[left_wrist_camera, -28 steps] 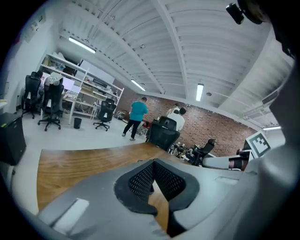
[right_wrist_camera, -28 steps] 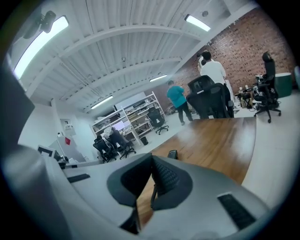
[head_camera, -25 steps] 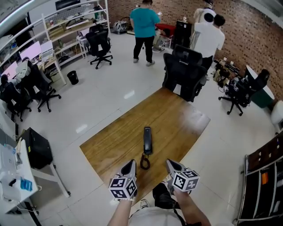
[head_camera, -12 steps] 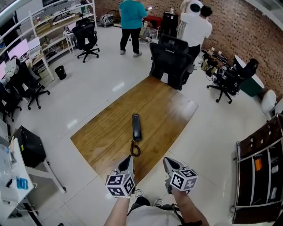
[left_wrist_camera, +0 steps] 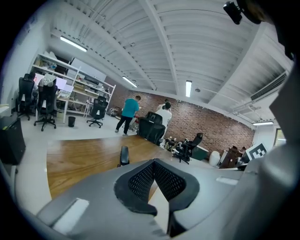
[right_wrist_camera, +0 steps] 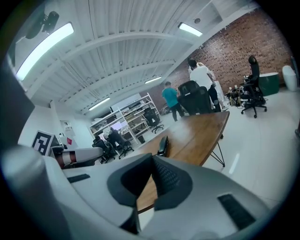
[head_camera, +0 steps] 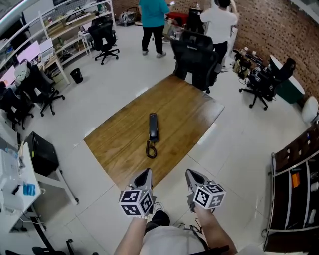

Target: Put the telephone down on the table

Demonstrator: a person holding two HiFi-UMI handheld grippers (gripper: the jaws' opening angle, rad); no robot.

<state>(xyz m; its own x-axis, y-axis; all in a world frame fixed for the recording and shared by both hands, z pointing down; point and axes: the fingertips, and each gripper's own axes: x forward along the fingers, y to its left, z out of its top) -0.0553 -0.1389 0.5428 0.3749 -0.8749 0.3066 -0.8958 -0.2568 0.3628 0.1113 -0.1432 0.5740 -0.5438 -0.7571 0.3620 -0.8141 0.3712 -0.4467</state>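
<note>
One telephone (head_camera: pixel 153 127) on wooden table (head_camera: pixel 185 107)

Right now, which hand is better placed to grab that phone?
Probably the left gripper: it points almost straight at the telephone on the table, while the right gripper sits off to the side. Both are shut and empty.

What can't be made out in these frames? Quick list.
- Telephone: too small in the head view to tell which face is up.
- Cord: in the gripper views it is hidden behind the left hand-held gripper and the right hand-held gripper; only the telephone's far end shows.
- People at the far end: cut off by the head view's top edge.
</note>
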